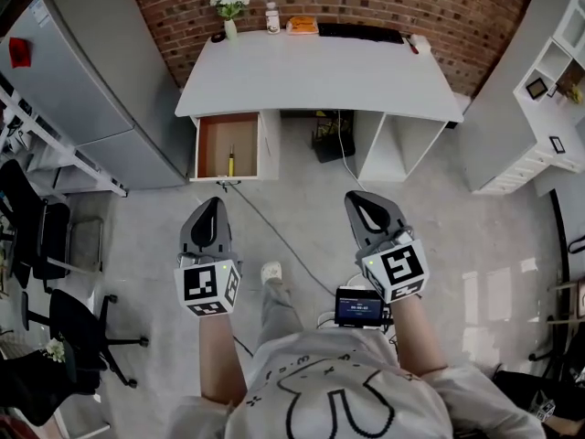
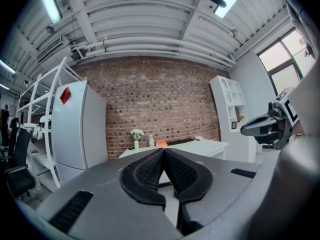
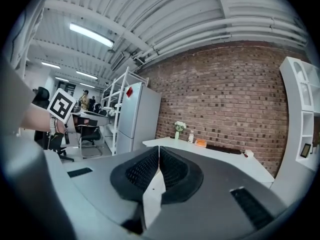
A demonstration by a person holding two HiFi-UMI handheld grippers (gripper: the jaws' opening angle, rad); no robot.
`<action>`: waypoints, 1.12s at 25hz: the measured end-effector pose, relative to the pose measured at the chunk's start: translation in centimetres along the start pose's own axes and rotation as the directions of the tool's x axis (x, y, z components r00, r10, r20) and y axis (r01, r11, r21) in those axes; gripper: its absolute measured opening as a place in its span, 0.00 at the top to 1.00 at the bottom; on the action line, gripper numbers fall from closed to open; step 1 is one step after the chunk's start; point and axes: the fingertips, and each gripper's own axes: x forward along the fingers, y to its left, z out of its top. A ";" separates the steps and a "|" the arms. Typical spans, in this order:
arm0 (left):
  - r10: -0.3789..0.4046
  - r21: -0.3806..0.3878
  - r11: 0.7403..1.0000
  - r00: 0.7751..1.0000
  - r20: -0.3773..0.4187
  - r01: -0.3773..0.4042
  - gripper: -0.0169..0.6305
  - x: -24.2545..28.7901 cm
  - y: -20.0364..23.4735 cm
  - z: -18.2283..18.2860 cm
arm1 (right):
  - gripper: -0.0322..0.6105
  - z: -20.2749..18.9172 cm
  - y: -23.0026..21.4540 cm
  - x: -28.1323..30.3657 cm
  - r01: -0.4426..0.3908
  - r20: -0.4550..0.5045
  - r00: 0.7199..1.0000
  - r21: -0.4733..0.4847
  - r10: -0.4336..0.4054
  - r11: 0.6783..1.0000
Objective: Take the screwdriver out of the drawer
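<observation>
Down on the floor side of a white desk [image 1: 320,76], a drawer [image 1: 208,144] stands pulled open under the desk's left end, and the screwdriver [image 1: 230,162] lies inside it on the brown bottom, near the right wall, with its yellow handle toward the person. Both grippers are held out level in front of the person, well short of the drawer and touching nothing. The left gripper [image 1: 215,200] points roughly at the drawer front; its jaws are pressed together at the tips with nothing between them. The right gripper [image 1: 356,196] sits further right, facing the open gap under the desk, and its jaws are likewise closed on nothing. On the desk top, along the brick wall, stand a small vase of white flowers [image 1: 229,7], a bottle [image 1: 271,18], an orange object [image 1: 302,26] and a dark keyboard [image 1: 359,32]. A grey fridge [image 1: 82,90] stands to the left of the desk, a white shelf unit [image 1: 548,80] to its right. A cable [image 1: 274,236] runs across the floor between the drawer and the person's feet, and black office chairs [image 1: 78,332] stand at the left edge.
</observation>
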 end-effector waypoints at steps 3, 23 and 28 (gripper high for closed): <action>-0.007 -0.004 1.000 1.000 0.001 0.007 0.95 3.8 3.7 -0.2 | 0.92 0.7 -0.5 4.7 0.016 -0.007 1.000 -0.005 -0.016 1.000; -0.154 -0.101 0.984 0.986 -0.062 0.148 0.95 23.3 20.2 -4.5 | 0.92 2.6 -2.5 28.1 0.116 -0.138 0.984 0.005 -0.115 0.993; -0.168 -0.108 0.981 0.984 -0.067 0.160 0.95 25.7 20.8 -5.5 | 0.92 2.1 -3.2 30.0 0.124 -0.145 0.982 -0.009 -0.124 0.992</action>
